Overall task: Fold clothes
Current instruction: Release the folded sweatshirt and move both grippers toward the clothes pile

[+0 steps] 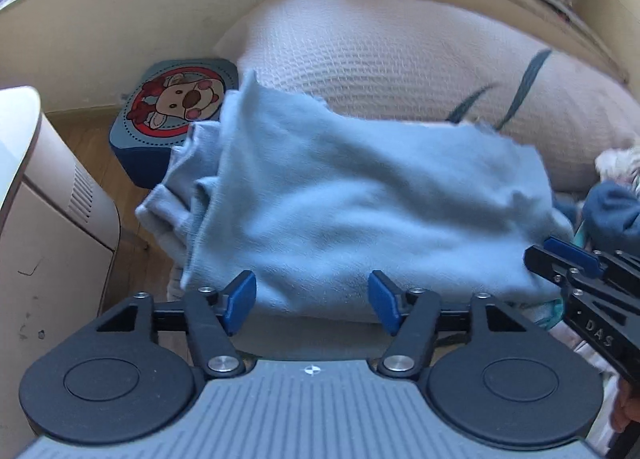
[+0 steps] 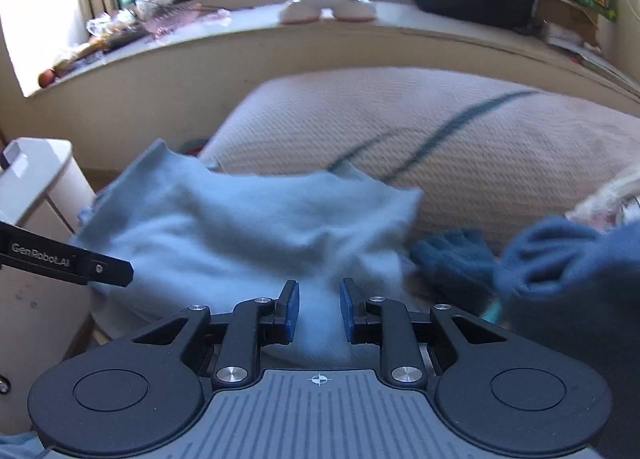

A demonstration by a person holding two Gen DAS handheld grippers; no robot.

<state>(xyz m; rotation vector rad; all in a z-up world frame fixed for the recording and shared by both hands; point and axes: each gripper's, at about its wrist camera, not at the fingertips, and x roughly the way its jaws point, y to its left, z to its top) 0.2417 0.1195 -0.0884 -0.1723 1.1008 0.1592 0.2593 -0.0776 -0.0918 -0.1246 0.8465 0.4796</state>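
The light blue garment (image 1: 360,195) is lying folded in a loose heap on the near edge of a bed, against a cream quilted blanket (image 1: 400,55) that is running back to a beige wall below a window ledge. A white cabinet (image 1: 48,219) is standing at the left, a cartoon cushion (image 1: 176,107) on the wooden floor beyond, dark blue clothes (image 2: 560,259) at the right. The left gripper (image 1: 312,299) is hanging with jaws wide apart just before the garment's near edge, clamping nothing. The right gripper (image 2: 319,311) is hanging at its right end, jaws narrowly parted, cloth showing between unpinched.

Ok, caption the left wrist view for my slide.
Open left gripper above a folded light blue garment lying against a cream pillow.
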